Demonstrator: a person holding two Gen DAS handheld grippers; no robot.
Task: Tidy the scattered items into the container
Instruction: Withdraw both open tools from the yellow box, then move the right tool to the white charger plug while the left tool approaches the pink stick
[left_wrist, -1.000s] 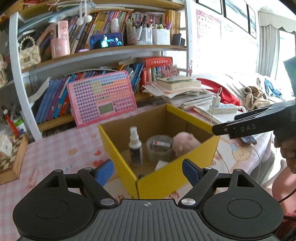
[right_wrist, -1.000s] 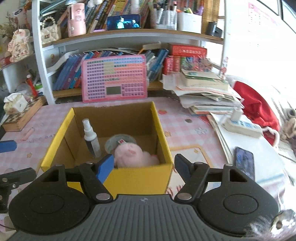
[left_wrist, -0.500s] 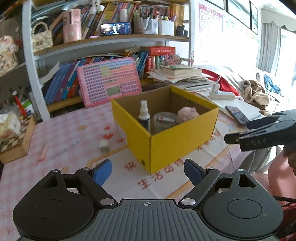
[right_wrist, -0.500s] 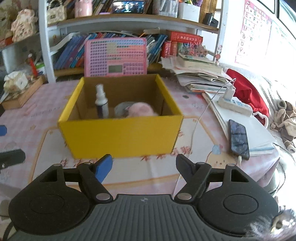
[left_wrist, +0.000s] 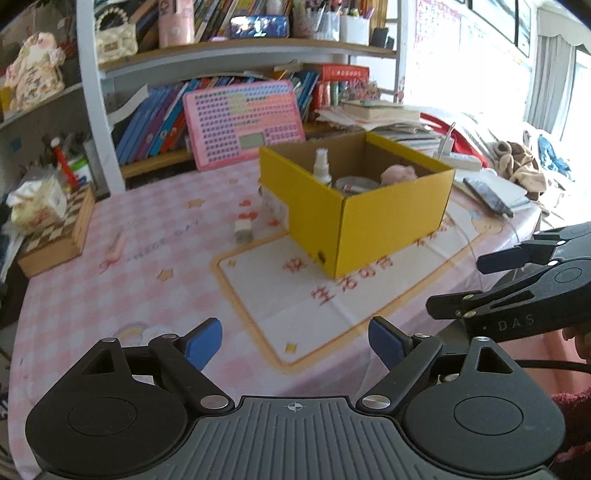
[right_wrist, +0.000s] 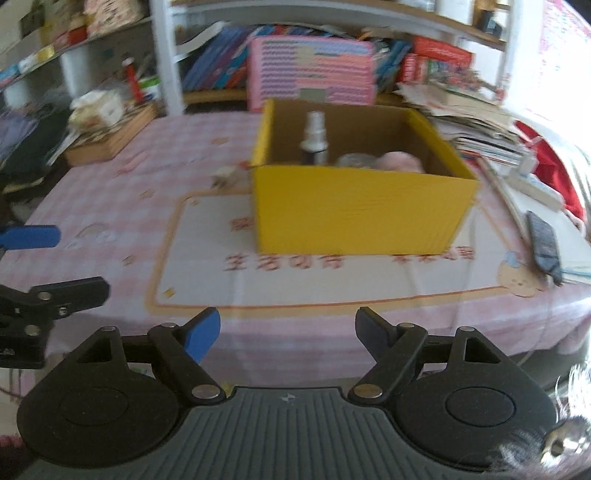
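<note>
We found the yellow box (left_wrist: 388, 221) standing on the pink checked tablecloth (left_wrist: 110, 288), toward the table's far edge and right of its middle. Inside it stood a spray bottle (left_wrist: 320, 166), upright by the left wall, with a clear round tub (left_wrist: 354, 183) and a pink plush (left_wrist: 399, 174) beside it; the box walls cut off their lower parts. One small white item (left_wrist: 242, 229) lay on the cloth just left of the box, too small for us to identify. A second pale object (left_wrist: 271, 199) sat against the box's left wall, largely hidden.

The left gripper (left_wrist: 295, 338) was spread wide with nothing between its fingers. The right gripper (right_wrist: 288, 332) was opening, also empty. Both hung over the near edge. The right wrist view was blurred, so we could not make out fine detail there.
</note>
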